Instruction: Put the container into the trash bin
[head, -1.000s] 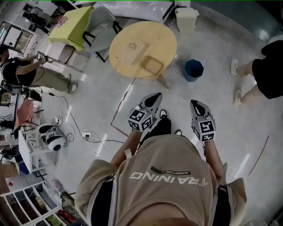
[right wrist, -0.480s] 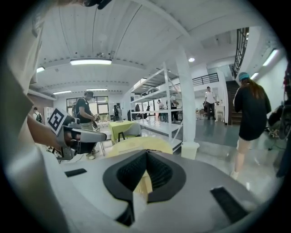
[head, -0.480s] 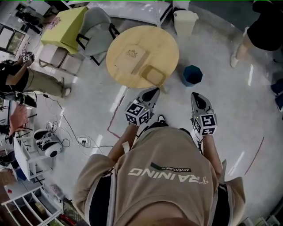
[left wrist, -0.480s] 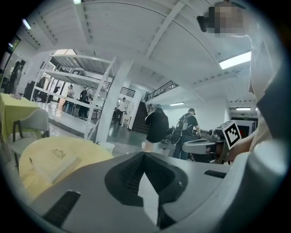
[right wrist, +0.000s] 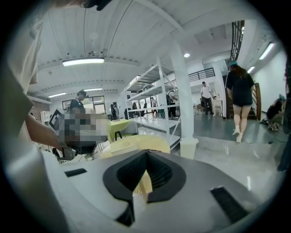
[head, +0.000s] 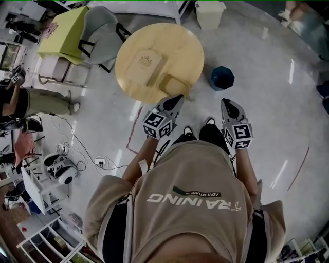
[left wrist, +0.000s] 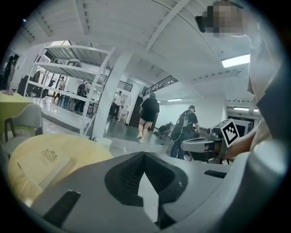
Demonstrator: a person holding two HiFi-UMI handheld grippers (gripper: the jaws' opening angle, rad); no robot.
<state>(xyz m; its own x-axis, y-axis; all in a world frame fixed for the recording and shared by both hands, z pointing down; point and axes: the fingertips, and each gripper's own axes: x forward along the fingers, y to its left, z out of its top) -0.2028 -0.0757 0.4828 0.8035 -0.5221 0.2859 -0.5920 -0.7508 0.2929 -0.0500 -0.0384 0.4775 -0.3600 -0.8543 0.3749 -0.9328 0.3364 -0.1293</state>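
A tan rectangular container (head: 175,84) lies at the near edge of the round yellow table (head: 180,46), beside a flat box (head: 144,64) with a printed emblem. On the floor to the table's right stands the dark blue trash bin (head: 222,77). My left gripper (head: 176,98) is shut and empty, its tip just short of the container. My right gripper (head: 226,103) is also shut and empty, and hangs over the floor near the bin. The left gripper view shows the shut left gripper (left wrist: 144,154) with the table (left wrist: 86,150) beyond it. In the right gripper view the jaws meet at the right gripper's tip (right wrist: 146,152).
A white bin (head: 209,13) stands beyond the table, also seen as the white bin (right wrist: 188,146). A grey chair (head: 100,31) and a yellow-green table (head: 61,31) are at the back left. Cables (head: 97,162) lie on the floor at the left. People walk in the hall behind.
The person has stepped toward the table. Both grippers moved forward with them, so the table and blue bin now lie closer. The bystander at the right has left the head view.
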